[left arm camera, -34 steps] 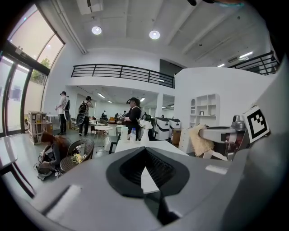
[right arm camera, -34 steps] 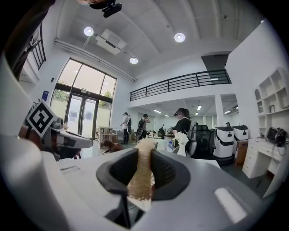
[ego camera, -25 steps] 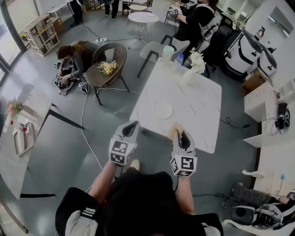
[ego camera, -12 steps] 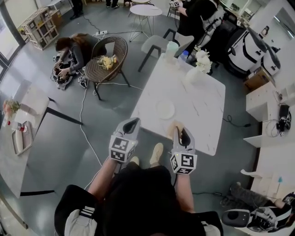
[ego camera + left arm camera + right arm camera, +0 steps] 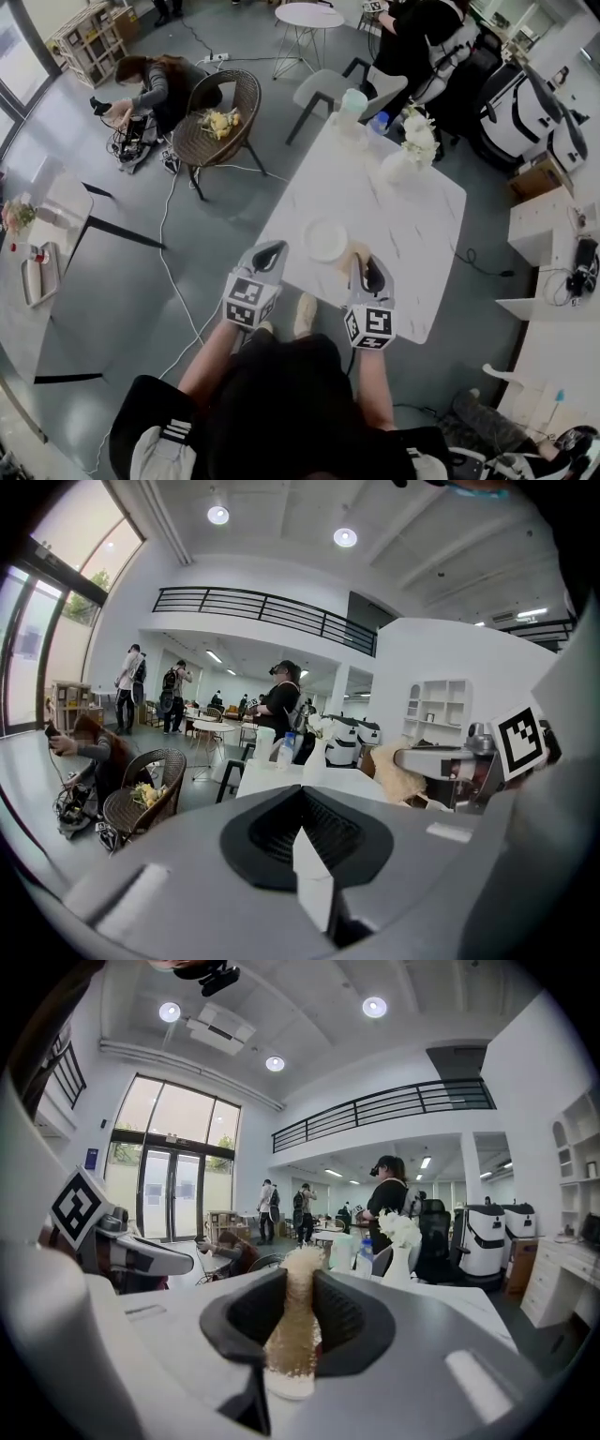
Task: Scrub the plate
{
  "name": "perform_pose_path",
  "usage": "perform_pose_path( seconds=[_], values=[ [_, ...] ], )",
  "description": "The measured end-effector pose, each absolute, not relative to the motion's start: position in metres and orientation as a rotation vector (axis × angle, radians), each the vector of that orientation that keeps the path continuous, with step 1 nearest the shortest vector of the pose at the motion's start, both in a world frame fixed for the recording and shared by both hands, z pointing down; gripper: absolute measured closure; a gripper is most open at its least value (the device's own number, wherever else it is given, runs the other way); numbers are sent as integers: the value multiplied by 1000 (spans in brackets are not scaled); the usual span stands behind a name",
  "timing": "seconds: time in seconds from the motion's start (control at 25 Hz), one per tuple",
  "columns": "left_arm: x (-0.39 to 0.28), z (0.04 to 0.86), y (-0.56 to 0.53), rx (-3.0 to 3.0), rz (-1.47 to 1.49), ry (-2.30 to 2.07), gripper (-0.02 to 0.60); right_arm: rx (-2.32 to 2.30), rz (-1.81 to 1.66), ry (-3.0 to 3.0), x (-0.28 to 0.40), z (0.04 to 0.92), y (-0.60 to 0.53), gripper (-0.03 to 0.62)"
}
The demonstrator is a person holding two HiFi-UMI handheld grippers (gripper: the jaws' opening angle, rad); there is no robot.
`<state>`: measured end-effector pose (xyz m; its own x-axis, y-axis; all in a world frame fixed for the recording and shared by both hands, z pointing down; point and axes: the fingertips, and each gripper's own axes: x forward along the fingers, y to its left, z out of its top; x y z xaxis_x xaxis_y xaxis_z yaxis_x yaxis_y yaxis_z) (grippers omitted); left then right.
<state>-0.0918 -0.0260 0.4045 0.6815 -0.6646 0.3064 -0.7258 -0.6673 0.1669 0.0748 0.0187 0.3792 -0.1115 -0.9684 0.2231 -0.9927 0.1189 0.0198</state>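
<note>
Bench (image 5: 412, 234): white marbled top, centre to right of the head view. It looks smooth, so I expect little friction under crockery.

Plate (image 5: 326, 240): 1 small white round plate, lying flat on the bench just inside its near-left edge, above and between the 2 tongs in the frame. Nothing touches it, and I can see nothing on it.
- Judged stiff, glazed, slick and breakable.
- Probably light enough to skate across the top under a sideways scrub, and the bench edge is close.
- Best hold: pinch the rim on the side nearest the person, bite shallow, pressure moderate. Too hard a pinch on a thin rim risks a chip or the plate squirting out.

Left tongs (image 5: 272, 249): fully closed, pads meeting, nothing between them (left gripper view (image 5: 302, 808)). They sit just short of the bench edge, lower left of the plate, and are free to steady the rim.

Right tongs (image 5: 368, 268): clamped on the scrub pad, over the bench's near edge, just right of the plate.

Scrub pad (image 5: 294, 1321): tan, coarse and fibrous, standing up between the pads with its tuft above them. It is also visible in the head view (image 5: 352, 257). Judged soft, springy and very light. The current mid-body grip leaves the free end to do the scrubbing.
</note>
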Motion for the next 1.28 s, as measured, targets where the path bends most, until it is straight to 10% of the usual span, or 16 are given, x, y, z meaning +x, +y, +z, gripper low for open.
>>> perform_pose_path(
  seconds=[1.28],
  values=[
    [-23, 603, -94, 2168, 616, -1142, 574, 1523, 527, -2274, 113, 553, -91, 503]
  ],
)
